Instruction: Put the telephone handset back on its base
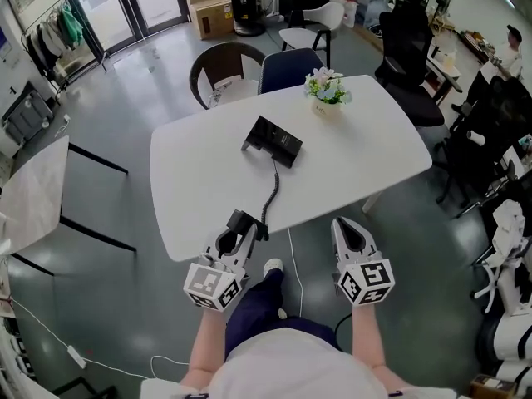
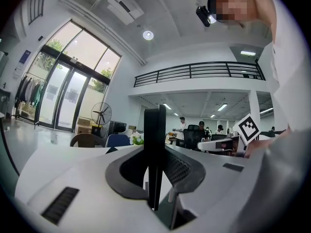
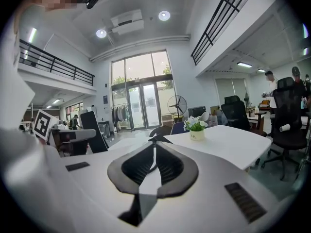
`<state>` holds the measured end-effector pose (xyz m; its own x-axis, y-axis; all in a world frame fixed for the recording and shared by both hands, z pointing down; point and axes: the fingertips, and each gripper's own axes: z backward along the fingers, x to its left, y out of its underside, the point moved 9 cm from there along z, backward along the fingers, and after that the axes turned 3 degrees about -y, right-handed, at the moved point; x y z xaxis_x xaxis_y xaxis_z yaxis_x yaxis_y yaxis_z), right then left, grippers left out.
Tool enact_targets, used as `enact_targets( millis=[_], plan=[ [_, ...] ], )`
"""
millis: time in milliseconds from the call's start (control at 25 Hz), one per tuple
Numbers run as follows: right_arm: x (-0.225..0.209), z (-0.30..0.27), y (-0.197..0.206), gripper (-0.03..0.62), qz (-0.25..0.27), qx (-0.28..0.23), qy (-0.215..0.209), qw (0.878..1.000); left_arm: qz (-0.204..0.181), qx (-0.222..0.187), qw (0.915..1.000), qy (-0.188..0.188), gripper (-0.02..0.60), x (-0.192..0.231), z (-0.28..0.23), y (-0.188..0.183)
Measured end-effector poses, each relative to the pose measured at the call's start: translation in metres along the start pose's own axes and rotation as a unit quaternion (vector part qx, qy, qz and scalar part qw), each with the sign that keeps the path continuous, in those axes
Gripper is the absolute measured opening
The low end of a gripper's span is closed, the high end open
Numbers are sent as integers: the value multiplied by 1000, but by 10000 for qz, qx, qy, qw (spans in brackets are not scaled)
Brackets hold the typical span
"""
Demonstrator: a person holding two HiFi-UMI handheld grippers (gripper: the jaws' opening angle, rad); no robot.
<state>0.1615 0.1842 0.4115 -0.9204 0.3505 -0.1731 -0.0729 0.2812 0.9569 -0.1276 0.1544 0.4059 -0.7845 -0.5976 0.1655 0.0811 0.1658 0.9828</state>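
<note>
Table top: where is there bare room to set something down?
Bare: the table's right end, past the telephone base and flower pot; also its left end, left of the base. Crowded: the middle, where the cord runs from base to near edge.

1. Lit brightly and evenly throughout, with no dim corners.
2. Fed by daylight through the glass doors (image 3: pixel 141 93) and by round ceiling lights (image 2: pixel 148 34), which are blown out to white glare.
3. Only soft, faint shadows under the counter (image 1: pixel 357 165); mild sheen on the floor (image 1: pixel 150 81).
4. Bent strongly at the edges by wide-angle lenses, with dark rounded corners in both gripper views.
5. Sharp in the distance, softer up close on the left hand-held gripper (image 2: pixel 154 152); handset (image 2: pixel 154 130) reduced to a dark slab.
6. Patched with mosaic blur near the top of both gripper views.
</note>
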Motion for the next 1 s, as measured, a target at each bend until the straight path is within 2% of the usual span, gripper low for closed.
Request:
enact_targets(
  millis=[560,1000],
  plan=[
    [-39,-87,-36,40,-9,-20,54,10000,85,38,9999,93,86,55,-85,-20],
    [-51,-130,-47,40,-14,-84,202,9998,159,39,9996,220,86,90,-120,-21]
  ],
)
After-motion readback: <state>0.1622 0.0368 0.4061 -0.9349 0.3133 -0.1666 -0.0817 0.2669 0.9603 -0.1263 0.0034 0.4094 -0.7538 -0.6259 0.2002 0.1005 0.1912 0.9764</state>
